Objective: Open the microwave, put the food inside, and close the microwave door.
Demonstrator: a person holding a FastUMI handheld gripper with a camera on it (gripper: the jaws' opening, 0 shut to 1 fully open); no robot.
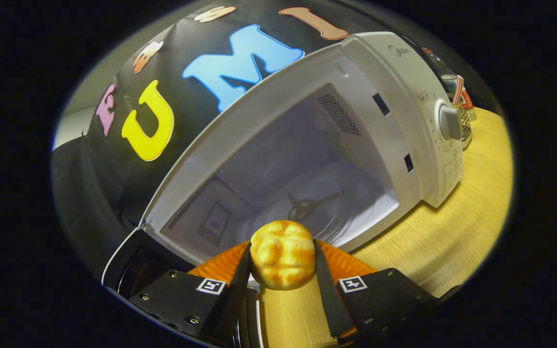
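We have the bread roll (283, 261) pinched between the two fingers of the gripper (282, 265), one finger pressed against each flank, so the grip is closed on it and the roll sits upright with its ridged top facing us. That side-on squeeze keeps the underside free, which we judge is what a clean set-down wants.

The roll hangs just in front of the microwave (307, 159), at the lip of its open mouth and not yet inside. Straight beyond it lies the glass turntable (317, 203), bare, with its hub showing through the middle. We are lined up on that plate, so it looks as if the roll is meant to land near its centre.

The door (128, 270) is swung wide beside the left finger, well out of the path. So opening is done, loading is in hand, closing is yet to come.

Further out, the control panel with its round knob (448, 122) faces off to the right, and the oven stands on a pale wooden table (452, 232). Behind the panel a bottle (440, 67) and a small wire basket (466, 126) are tucked away, well clear of our work.
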